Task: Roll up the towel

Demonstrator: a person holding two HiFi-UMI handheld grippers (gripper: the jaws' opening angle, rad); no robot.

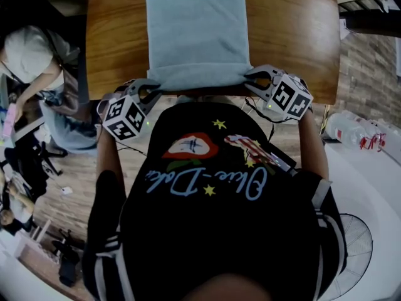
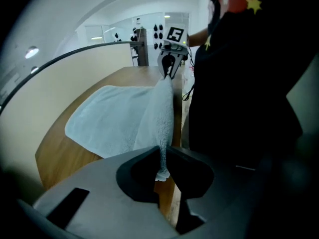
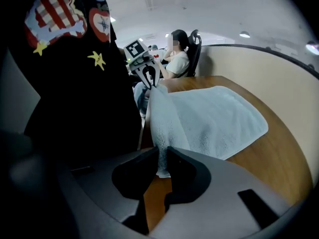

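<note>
Towel sits pinched by its near corners in the jaws of left gripper and right gripper.

My towel is pale blue terry, spread flat on the wooden counter. Its near edge is raised in a ridge, with one corner pinched in my left tool and the other in my right tool. It may be folded double.

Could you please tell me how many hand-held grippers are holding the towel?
2: the left hand-held gripper pinches the near-left corner of the towel; the right hand-held gripper pinches its near-right corner. None hidden.
</note>
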